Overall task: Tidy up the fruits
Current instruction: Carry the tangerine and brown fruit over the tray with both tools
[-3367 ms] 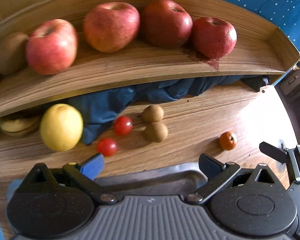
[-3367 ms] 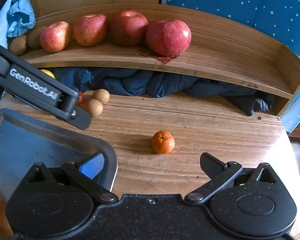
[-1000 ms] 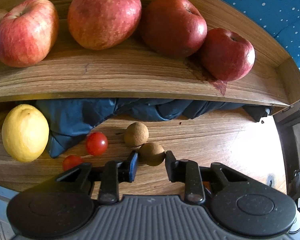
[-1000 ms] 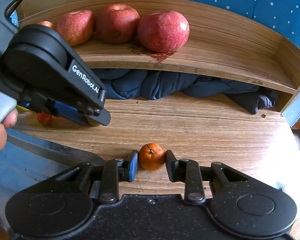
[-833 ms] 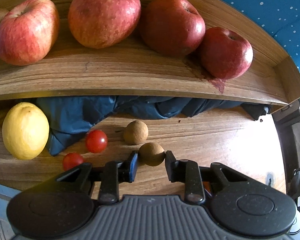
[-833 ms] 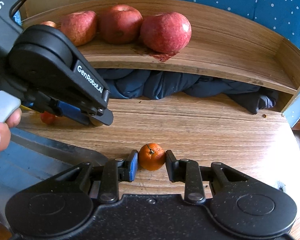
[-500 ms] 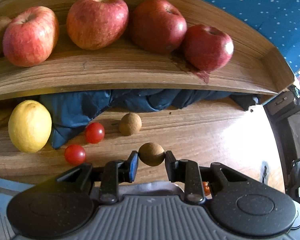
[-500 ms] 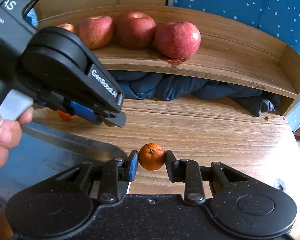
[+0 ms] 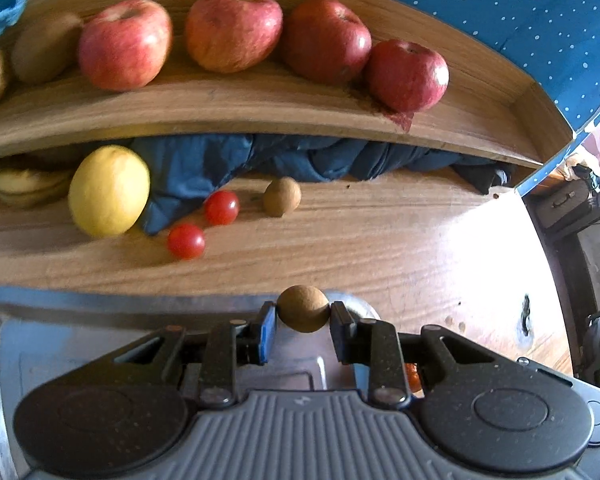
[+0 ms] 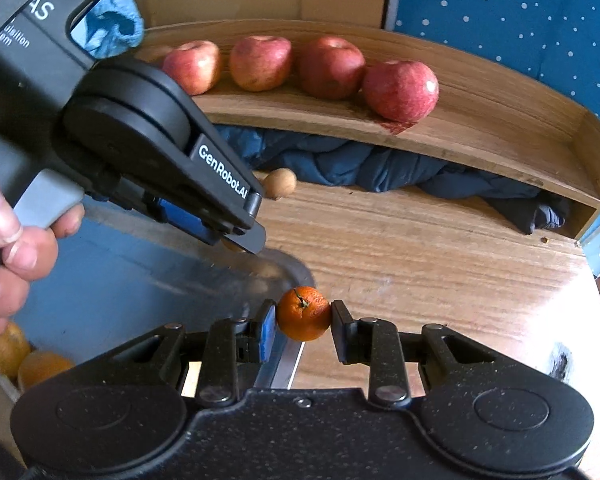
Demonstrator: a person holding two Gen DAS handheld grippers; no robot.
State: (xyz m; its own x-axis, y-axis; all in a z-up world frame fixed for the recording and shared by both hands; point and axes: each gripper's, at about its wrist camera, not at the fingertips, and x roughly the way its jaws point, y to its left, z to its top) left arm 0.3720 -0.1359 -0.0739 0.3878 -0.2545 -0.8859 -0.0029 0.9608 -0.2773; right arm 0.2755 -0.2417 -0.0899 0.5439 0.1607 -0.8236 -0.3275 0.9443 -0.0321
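My left hand-held gripper [image 9: 303,315] is clamped on a small brown round fruit [image 9: 302,308], held over the far rim of the metal tray [image 9: 100,304]. My right hand-held gripper [image 10: 303,319] is clamped on a small orange [image 10: 303,318] just off the tray's right corner, above the bench [image 10: 440,264]. Farther back on the bench lie another brown fruit [image 9: 281,196], two cherry tomatoes [image 9: 221,207] and a lemon [image 9: 108,190]; four apples [image 9: 234,30] line the shelf [image 9: 260,100].
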